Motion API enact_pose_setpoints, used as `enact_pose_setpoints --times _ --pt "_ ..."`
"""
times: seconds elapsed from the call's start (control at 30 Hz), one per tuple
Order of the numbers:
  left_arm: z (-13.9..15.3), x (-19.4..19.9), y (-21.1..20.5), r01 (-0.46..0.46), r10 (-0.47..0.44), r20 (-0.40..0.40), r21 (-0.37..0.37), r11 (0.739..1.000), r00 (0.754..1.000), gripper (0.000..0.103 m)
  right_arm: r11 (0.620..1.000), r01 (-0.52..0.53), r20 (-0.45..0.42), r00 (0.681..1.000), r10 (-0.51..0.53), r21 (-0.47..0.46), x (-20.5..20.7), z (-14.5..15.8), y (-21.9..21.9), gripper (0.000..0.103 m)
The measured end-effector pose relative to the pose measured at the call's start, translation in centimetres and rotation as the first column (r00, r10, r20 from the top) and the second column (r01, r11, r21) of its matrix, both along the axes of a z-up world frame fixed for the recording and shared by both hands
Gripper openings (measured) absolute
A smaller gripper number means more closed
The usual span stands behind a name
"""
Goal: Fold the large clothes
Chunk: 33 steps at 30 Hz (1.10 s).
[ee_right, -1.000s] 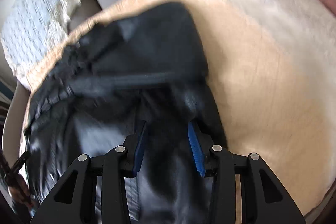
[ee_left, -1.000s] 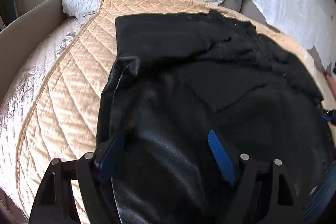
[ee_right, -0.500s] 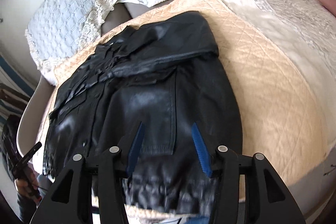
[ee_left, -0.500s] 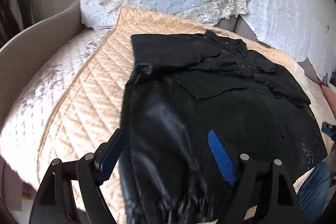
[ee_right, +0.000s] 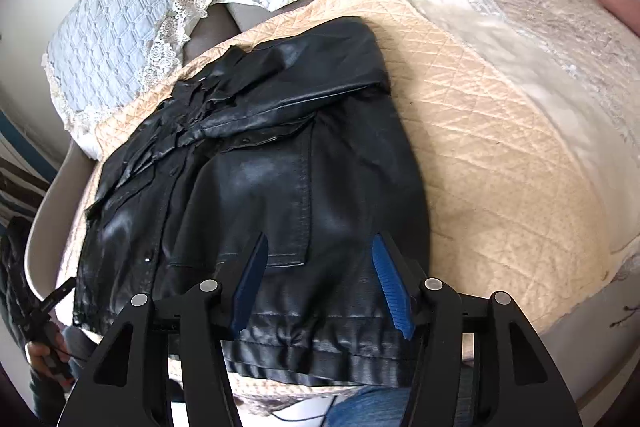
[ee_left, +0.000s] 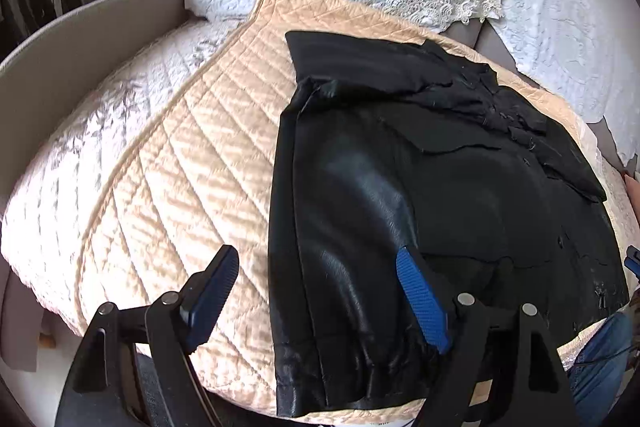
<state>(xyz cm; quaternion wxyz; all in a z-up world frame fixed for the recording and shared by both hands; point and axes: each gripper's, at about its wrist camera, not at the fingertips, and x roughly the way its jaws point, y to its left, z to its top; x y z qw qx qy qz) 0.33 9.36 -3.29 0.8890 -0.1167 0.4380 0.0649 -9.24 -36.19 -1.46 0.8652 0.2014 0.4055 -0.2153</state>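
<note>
Jacket lies lengthwise, collar away, hem toward both spread, empty tools.

A black leather jacket lies spread on a peach quilted cover, its elastic hem nearest the camera and its collar towards the lace-edged cushions at the back. The right gripper hangs above the hem with its blue-padded jaws spread apart and nothing between them. At the lower left edge a hand grips the other gripper, beside the jacket's corner.
</note>
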Motion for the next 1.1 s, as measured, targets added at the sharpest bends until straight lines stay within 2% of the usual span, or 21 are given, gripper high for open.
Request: enact_pose_setpoints --times 0.13,0.23,0.4,0.5,0.57,0.67,0.77,0.8,0.83,0.87,0.93,1.0,1.1 --pt "-1.1 -0.5 0.2 0.007 -0.008 -0.036 -0.033 0.999 0.999 0.083 0.999 0.037 -0.017 0.999 -0.037 0.017 -0.8 -0.6 -1.3 0.056" --pt "-1.4 -0.9 0.0 0.015 -0.016 -0.027 -0.023 1.000 1.000 0.083 0.998 0.054 -0.020 0.998 -0.054 0.024 -1.1 -0.9 -2.0 0.056" --pt "-1.4 -1.1 -0.2 0.022 -0.024 -0.022 -0.056 0.998 0.999 0.083 0.982 0.049 -0.050 0.998 -0.041 0.183 -1.1 -2.8 -2.5 0.056" --pt "-1.2 -1.7 -0.1 0.052 -0.055 -0.015 -0.162 0.985 0.998 0.083 0.974 0.021 -0.035 0.999 -0.013 0.225 -1.5 -2.8 -1.7 0.058" --pt "-1.1 -2.1 0.0 0.058 -0.062 -0.011 -0.216 0.975 0.998 0.083 0.953 -0.012 -0.007 1.000 0.015 0.304 -1.8 -2.9 -1.5 0.058" --pt "-1.3 -2.3 0.2 0.047 -0.050 -0.011 -0.216 0.975 0.999 0.079 0.939 -0.050 -0.013 0.998 0.057 0.339 -1.5 -3.6 -0.9 0.058" --pt "-1.6 -2.2 0.5 0.012 -0.016 -0.018 -0.214 0.977 1.000 0.067 0.943 -0.038 -0.021 0.999 0.048 0.332 -1.2 -3.8 -0.5 0.057" --pt "-1.5 -2.3 0.7 -0.001 -0.003 -0.020 -0.214 0.977 1.000 0.060 0.943 -0.040 -0.020 0.999 0.049 0.330 -1.2 -3.6 -0.5 0.054" --pt "-1.4 -2.4 0.9 -0.016 0.011 -0.023 -0.211 0.977 1.000 0.048 0.944 -0.045 -0.019 0.998 0.055 0.328 -1.1 -3.5 -0.3 0.052" --pt "-1.4 -2.5 1.2 -0.026 0.022 -0.024 -0.210 0.977 0.999 0.043 0.944 -0.048 -0.021 0.998 0.058 0.327 -1.1 -3.4 -0.2 0.045" --pt "-1.5 -3.0 2.1 -0.035 0.032 -0.019 -0.233 0.972 0.999 0.025 0.946 -0.056 -0.034 0.997 0.070 0.319 -1.0 -3.5 0.1 0.041" --pt "-2.0 -3.2 2.7 -0.048 0.042 -0.030 -0.241 0.969 0.999 0.021 0.950 -0.048 -0.057 0.996 0.068 0.307 -0.8 -3.8 0.0 0.034" --pt "-2.1 -3.1 2.5 -0.056 0.049 -0.035 -0.224 0.973 0.998 0.021 0.954 -0.040 -0.073 0.995 0.065 0.297 -0.6 -3.8 -0.1 0.031"
